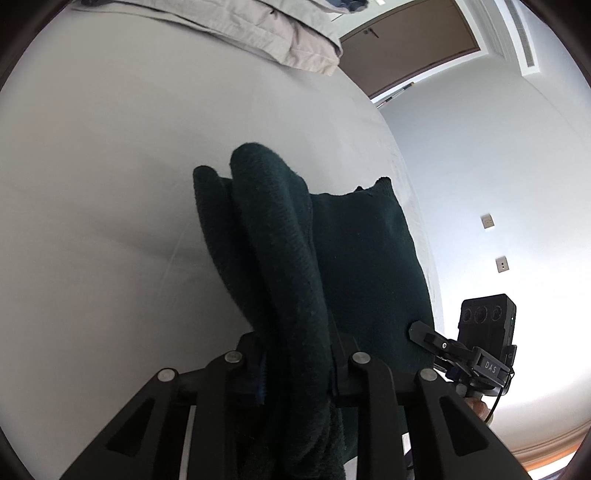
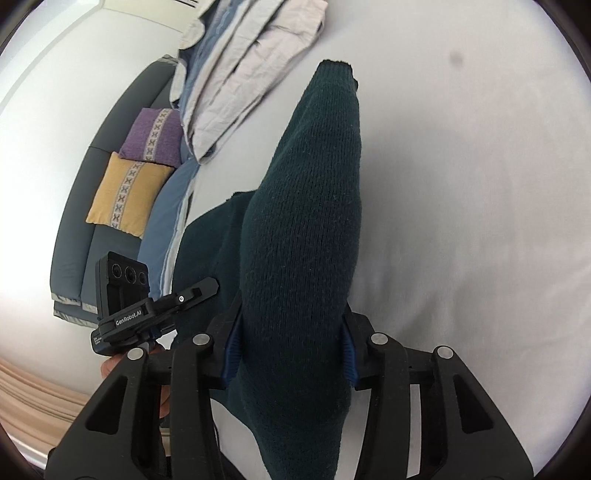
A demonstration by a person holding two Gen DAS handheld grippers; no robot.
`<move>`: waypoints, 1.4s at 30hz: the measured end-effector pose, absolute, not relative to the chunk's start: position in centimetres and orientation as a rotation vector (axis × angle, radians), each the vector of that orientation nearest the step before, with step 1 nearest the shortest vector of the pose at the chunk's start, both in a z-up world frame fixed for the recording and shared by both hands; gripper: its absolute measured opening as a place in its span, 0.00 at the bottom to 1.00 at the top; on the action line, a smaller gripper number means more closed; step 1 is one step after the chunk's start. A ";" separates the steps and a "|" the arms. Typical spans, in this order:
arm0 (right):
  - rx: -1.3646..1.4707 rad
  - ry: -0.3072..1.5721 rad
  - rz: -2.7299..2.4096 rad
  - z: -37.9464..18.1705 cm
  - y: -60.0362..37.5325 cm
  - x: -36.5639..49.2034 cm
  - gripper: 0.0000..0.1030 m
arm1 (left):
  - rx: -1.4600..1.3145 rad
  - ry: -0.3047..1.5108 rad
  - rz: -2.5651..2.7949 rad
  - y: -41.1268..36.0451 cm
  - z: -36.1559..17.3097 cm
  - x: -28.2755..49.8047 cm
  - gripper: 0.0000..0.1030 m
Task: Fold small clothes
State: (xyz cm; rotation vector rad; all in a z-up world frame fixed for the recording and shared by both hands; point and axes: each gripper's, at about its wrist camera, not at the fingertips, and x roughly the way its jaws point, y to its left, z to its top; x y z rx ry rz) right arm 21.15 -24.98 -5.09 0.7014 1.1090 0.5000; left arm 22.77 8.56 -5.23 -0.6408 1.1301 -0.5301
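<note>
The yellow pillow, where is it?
In the right wrist view, the yellow pillow sits far left on the grey sofa, just below the purple pillow.

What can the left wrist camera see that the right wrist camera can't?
Only the left wrist view shows a brown door and wall sockets. Only the right wrist view shows a sofa with a yellow cushion and a purple cushion. Both show the dark green sweater pinched in each gripper, the white bed, a pale quilt, and the other gripper: the right gripper and the left gripper.
</note>
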 end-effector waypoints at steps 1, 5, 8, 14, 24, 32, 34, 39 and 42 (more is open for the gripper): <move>0.702 1.098 0.504 -4.2 -25.3 20.2 0.40 | -0.636 1.121 -0.543 8.2 -4.5 21.8 0.24; 0.706 1.060 0.511 -1.2 -27.2 15.4 0.40 | -0.619 1.094 -0.590 6.6 -2.4 18.1 0.24; 0.714 1.032 0.508 0.4 -28.6 11.2 0.40 | -0.598 1.091 -0.622 5.1 -1.4 15.2 0.24; 0.753 1.009 0.499 0.0 -31.3 3.4 0.40 | -0.527 1.107 -0.660 2.3 -1.4 10.4 0.24; 0.929 1.111 0.384 -11.0 -35.4 -1.1 0.41 | -0.538 1.272 -0.571 0.3 -11.7 9.9 0.29; 0.949 1.075 0.399 -10.7 -36.1 -3.0 0.46 | -0.630 1.235 -0.596 1.4 -12.9 9.1 0.35; 0.944 1.065 0.373 -10.1 -36.0 -3.3 0.47 | -0.618 1.228 -0.585 1.8 -12.7 8.9 0.39; 0.953 1.008 0.317 -8.0 -38.5 -5.8 0.47 | -0.633 1.202 -0.556 3.6 -12.0 7.8 0.44; 0.957 0.950 0.326 -5.6 -39.5 -7.1 0.47 | -0.603 1.151 -0.515 4.1 -10.0 7.4 0.44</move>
